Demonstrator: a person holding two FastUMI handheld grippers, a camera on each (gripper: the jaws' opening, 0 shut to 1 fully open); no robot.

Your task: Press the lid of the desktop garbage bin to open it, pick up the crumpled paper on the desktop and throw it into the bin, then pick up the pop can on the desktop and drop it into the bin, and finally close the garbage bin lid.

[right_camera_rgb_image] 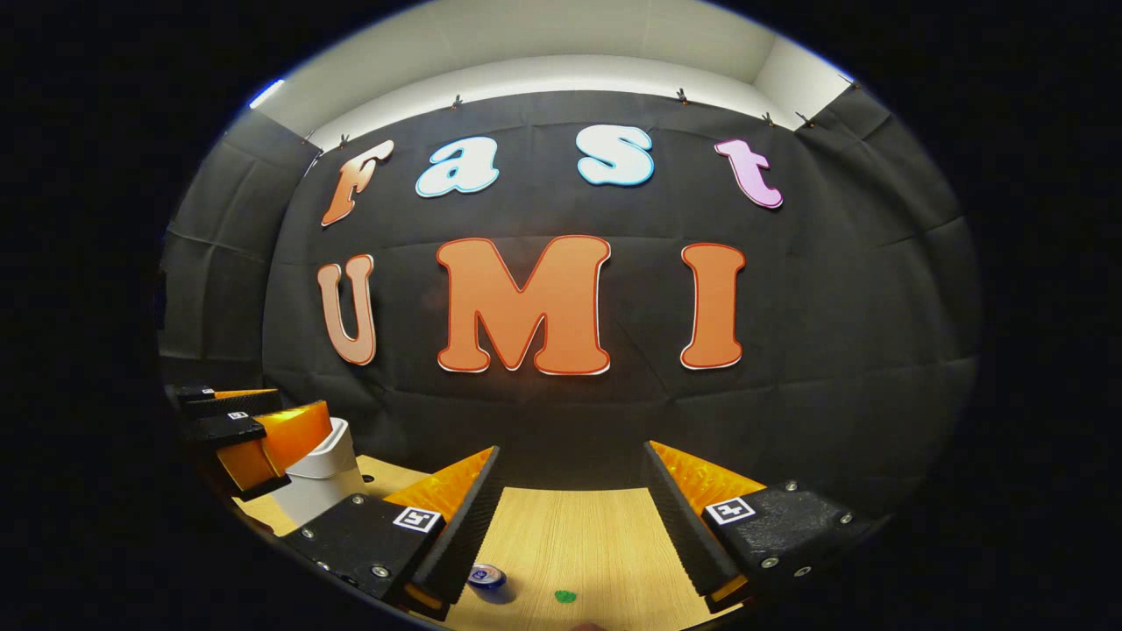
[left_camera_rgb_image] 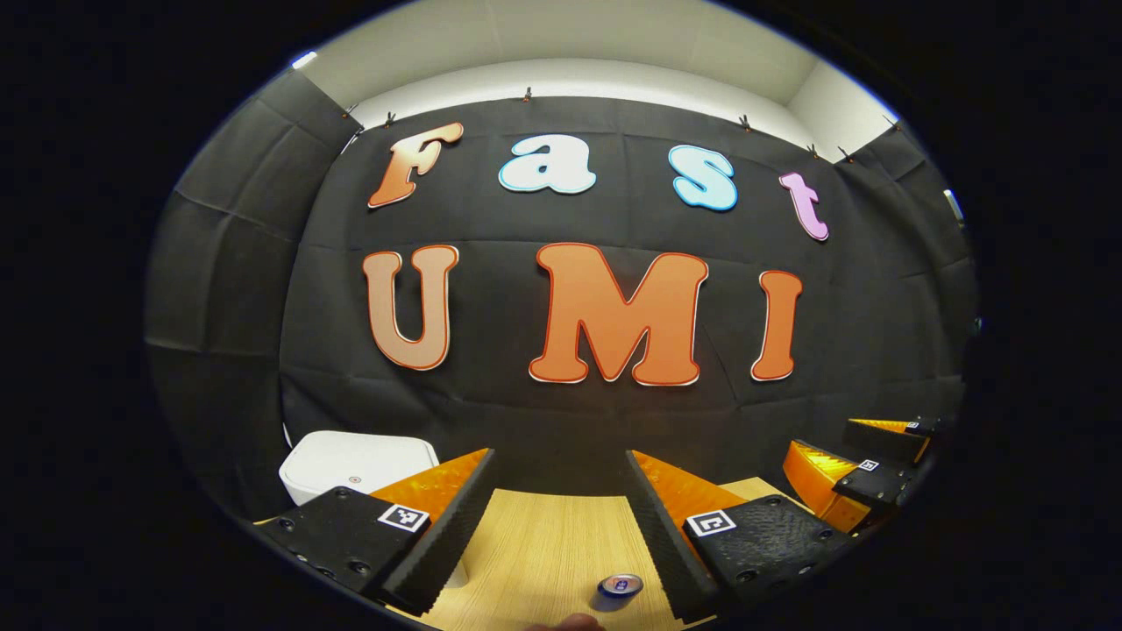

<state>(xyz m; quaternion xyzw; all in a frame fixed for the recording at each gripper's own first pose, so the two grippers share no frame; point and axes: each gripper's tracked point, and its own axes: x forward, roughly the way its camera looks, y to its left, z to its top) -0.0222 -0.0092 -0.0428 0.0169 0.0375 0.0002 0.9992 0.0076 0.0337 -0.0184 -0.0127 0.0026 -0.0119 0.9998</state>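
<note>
The white bin [left_camera_rgb_image: 351,463] stands on the wooden desk at the left, its lid lying flat and shut. My left gripper [left_camera_rgb_image: 561,456] is open above the desk with nothing between its fingers, and the bin is just left of its left finger. The pop can [left_camera_rgb_image: 621,585] stands upright near the bottom, beside the inner face of the right finger. My right gripper [right_camera_rgb_image: 572,449] is also open and holds nothing. The can [right_camera_rgb_image: 486,576] sits low by its left finger. The bin [right_camera_rgb_image: 320,480] is far left, partly behind the left gripper [right_camera_rgb_image: 285,414].
The right gripper [left_camera_rgb_image: 846,449] hovers at the right over the desk's edge. A small green spot [right_camera_rgb_image: 565,596] lies on the wooden desk [right_camera_rgb_image: 578,535] near the can. A pale rounded thing [left_camera_rgb_image: 570,622] peeks in at the bottom edge, too little of it showing to identify.
</note>
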